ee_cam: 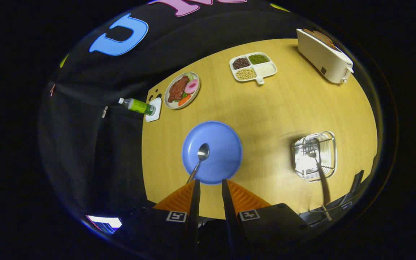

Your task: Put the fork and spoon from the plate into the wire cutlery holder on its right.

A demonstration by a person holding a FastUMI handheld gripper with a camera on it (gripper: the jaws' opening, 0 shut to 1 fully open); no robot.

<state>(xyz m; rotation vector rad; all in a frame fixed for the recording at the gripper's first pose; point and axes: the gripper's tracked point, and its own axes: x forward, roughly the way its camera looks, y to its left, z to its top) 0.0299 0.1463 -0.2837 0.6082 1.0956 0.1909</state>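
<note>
A blue plate lies on the wooden table just ahead of my fingers. A metal spoon rests on it, bowl near the plate's middle, handle running back over the rim toward the left finger. To the plate's right stands the wire cutlery holder with the fork in it, tines up, handle leaning out toward me. My gripper hovers above the plate's near rim, its fingers a little apart with nothing between them.
Beyond the plate sit a dish of play food, a green bottle on a white coaster, a divided tray of beans and a white toaster. The table's edge drops off left of the plate.
</note>
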